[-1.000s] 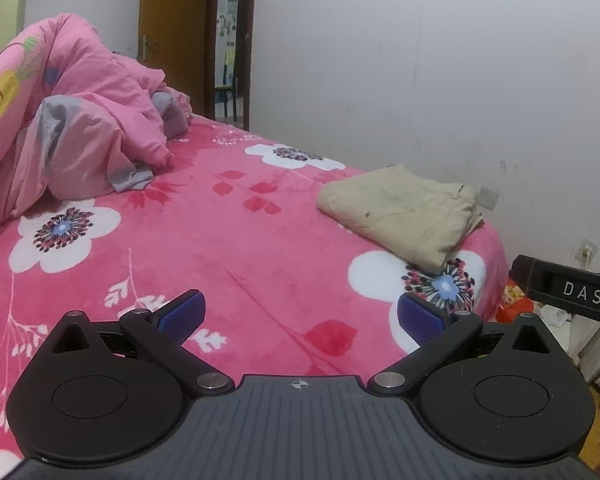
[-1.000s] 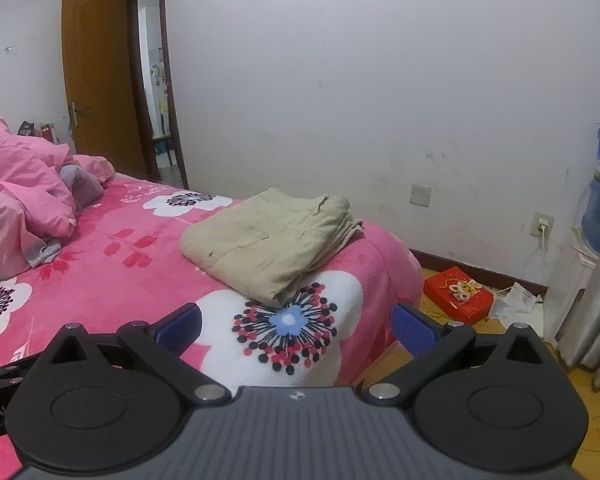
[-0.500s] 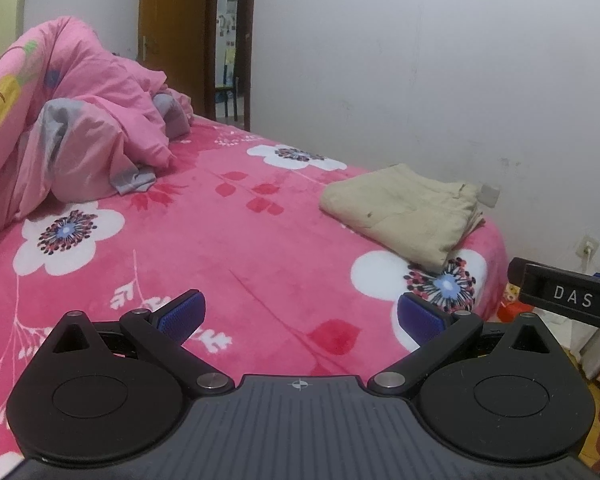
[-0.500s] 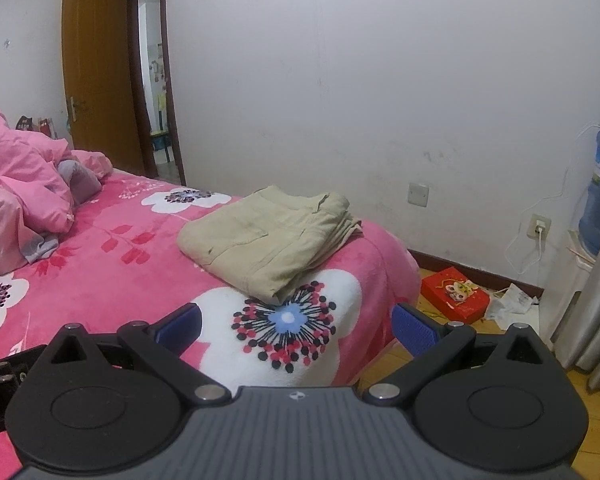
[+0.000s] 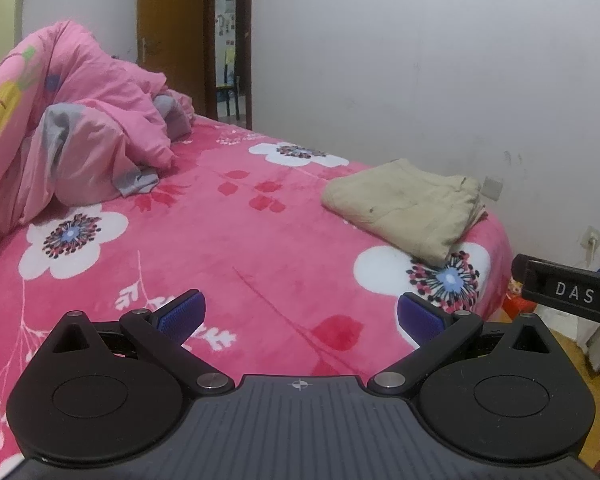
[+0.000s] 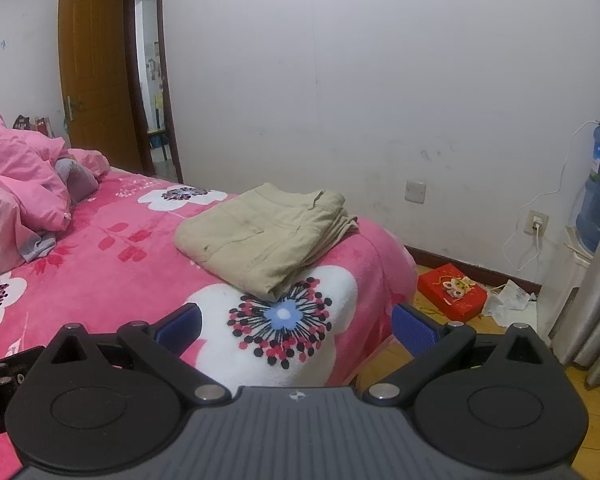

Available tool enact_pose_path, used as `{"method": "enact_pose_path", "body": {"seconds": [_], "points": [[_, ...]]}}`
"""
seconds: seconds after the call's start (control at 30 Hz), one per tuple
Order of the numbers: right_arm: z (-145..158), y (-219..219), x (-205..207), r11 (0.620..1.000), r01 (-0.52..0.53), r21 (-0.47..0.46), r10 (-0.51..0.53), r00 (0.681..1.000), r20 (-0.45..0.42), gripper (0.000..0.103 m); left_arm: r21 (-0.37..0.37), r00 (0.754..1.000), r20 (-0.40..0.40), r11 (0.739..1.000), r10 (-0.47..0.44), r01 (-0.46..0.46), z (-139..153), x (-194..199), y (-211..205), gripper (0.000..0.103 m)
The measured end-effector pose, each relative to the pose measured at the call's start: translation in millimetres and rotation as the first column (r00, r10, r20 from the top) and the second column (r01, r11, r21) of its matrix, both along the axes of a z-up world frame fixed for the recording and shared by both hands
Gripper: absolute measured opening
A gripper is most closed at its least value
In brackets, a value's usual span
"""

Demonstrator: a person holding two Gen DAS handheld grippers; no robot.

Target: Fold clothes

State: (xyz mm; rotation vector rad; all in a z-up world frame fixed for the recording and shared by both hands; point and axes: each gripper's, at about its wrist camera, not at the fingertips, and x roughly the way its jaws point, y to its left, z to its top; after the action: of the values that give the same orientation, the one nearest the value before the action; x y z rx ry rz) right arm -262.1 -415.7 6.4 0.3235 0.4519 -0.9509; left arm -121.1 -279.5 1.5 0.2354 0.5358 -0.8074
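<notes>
Folded beige trousers (image 6: pixel 266 236) lying near the bed (image 5: pixel 236 264) corner, far right. Left gripper (image 5: pixel 300 314) and right gripper (image 6: pixel 296 326) both spread apart, empty, well short. Folding apparently finished; next, probably fetching another garment.

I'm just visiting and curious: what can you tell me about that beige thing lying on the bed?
The beige garment looks like trousers of plain woven cloth, folded into a flat, roughly rectangular stack of several layers. Seams and a small button or rivet show on top, and a waistband-like edge bunches at the wall-side end. It lies near the bed's foot corner, resting on the pink flowered blanket, its near corner over a white flower. Both grippers, left and right, are open and clear of it.
</notes>
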Motion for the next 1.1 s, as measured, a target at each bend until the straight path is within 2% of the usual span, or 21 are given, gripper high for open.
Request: {"method": "enact_pose_path", "body": {"seconds": [0.17,0.67,1.1], "points": [[-1.5,-0.7,0.2,1.0,0.004,0.003,-0.004,1.0,-0.005,0.103,0.007,1.0,0.022,1.0,-0.006,0.006,-1.0,-2.3,-1.8,0.103],[-1.0,4.8,3.6,1.0,-0.016,-0.02,0.015,1.0,-0.024,0.103,0.002,0.999,-0.035,1.0,0.002,-0.002,-3.3,4.5,3.2,0.103],[-0.3,6.8,3.1,1.0,-0.022,-0.018,0.021,1.0,-0.021,0.103,0.002,0.999,-0.051,1.0,0.002,-0.002,-4.7,4.6,3.5,0.103]]}}
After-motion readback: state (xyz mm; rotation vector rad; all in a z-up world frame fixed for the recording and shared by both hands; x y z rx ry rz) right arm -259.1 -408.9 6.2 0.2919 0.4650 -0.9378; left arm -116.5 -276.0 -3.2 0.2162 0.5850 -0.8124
